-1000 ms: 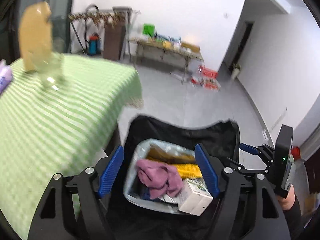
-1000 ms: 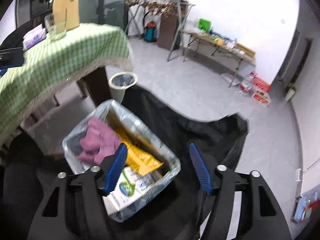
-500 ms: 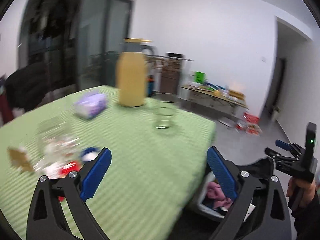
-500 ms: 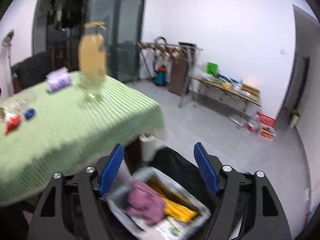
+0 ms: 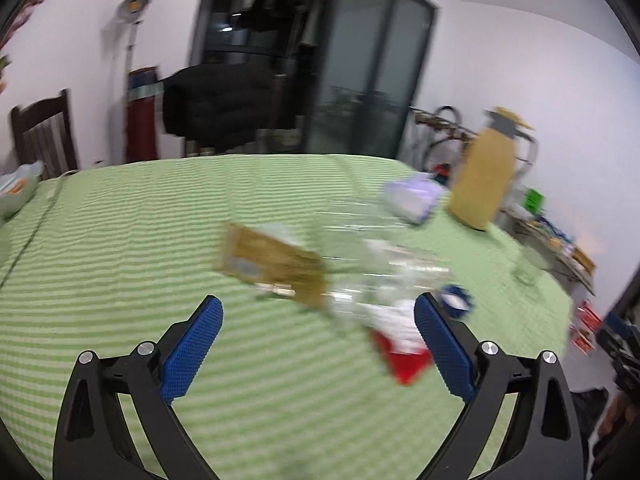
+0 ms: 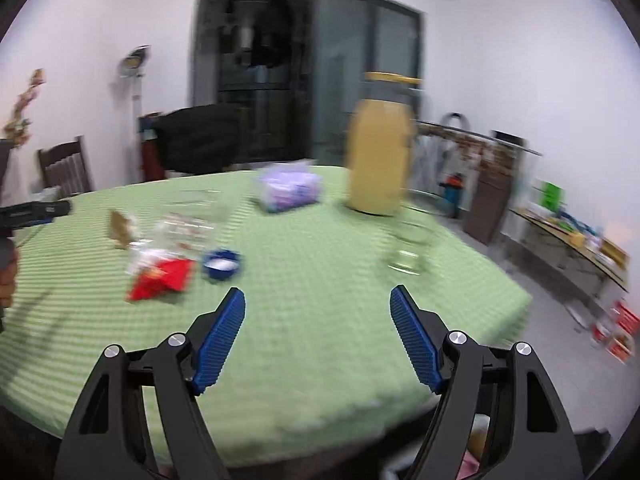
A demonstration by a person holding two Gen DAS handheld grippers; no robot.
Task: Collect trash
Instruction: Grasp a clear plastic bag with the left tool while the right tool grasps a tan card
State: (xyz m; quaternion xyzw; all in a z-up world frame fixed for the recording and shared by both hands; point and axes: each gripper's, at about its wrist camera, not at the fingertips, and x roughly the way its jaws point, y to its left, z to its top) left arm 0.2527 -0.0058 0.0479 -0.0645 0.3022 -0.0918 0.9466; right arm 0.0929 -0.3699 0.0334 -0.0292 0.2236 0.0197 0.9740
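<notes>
both claws gape empty; only the right wrist view shows the drinking glass (image 6: 408, 250) clearly.

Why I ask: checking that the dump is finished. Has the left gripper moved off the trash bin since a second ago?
Yes. The left gripper, open and empty, has swung from over the bin to above the green tablecloth.

Both grippers, jaws just opened wider and empty, swung from the trash bin to the table (image 5: 120, 240).
</notes>
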